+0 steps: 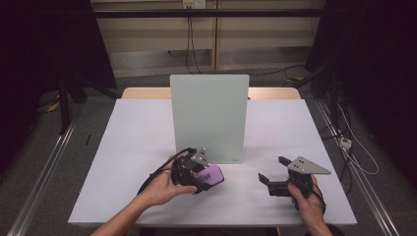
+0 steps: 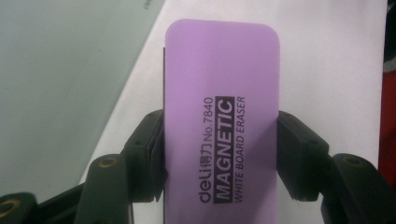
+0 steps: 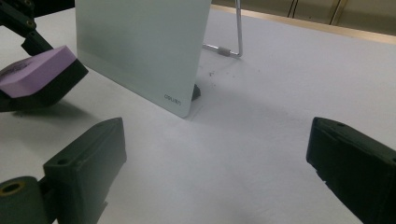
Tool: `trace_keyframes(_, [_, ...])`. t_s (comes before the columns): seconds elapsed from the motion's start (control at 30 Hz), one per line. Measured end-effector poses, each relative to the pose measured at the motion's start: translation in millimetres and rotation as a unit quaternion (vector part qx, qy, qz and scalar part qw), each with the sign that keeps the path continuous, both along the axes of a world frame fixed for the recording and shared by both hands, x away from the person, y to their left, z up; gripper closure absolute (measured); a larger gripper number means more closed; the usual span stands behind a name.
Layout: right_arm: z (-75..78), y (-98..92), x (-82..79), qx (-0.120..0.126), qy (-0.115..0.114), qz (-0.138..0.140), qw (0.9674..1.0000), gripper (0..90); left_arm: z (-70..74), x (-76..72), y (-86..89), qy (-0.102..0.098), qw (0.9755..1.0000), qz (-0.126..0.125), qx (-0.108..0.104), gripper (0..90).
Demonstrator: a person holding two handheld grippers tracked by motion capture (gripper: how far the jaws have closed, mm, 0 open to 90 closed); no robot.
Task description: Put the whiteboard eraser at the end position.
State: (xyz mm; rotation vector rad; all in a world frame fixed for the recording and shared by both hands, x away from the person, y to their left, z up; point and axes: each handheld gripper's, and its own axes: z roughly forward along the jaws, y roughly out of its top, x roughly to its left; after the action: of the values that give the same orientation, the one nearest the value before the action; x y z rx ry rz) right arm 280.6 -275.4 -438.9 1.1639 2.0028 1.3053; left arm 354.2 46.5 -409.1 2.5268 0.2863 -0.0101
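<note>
Left gripper (image 1: 209, 178) clamps purple eraser (image 2: 222, 116), lower centre; right gripper (image 1: 276, 176) wide open, empty. Next: carry eraser to board (image 1: 209, 115).

Each gripper, the left gripper (image 1: 205, 178) and the right gripper (image 1: 271, 169), is black, with two blocky jaws pivoting on brass-coloured bushes. A grey three-cornered plate with screw heads sits on top. A black cable trails from each; both forearms are bare, without sleeves.

place: probably a lab | signs: dark curtains (image 1: 44, 44), floor rails (image 1: 44, 167), cables (image 1: 189, 44)
</note>
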Motion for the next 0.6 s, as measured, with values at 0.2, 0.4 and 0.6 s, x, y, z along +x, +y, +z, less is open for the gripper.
trace_keyframes(0.2, [-0.2,-0.5,0.1,0.001,0.0,0.0,1.0,4.9,-5.9,0.8,-6.8,0.006,1.0,0.0,0.007,40.8])
trace_keyframes(0.4, [-0.2,-0.2,0.3,0.0,0.0,0.0,1.0,4.8,-12.4,2.0,-13.4,0.014,0.9997,-0.007,0.021,40.7])
trace_keyframes(0.6, [-0.3,0.0,0.3,0.001,0.002,0.001,1.0,4.8,-16.7,4.6,-15.3,0.023,0.9994,-0.014,0.021,40.7])
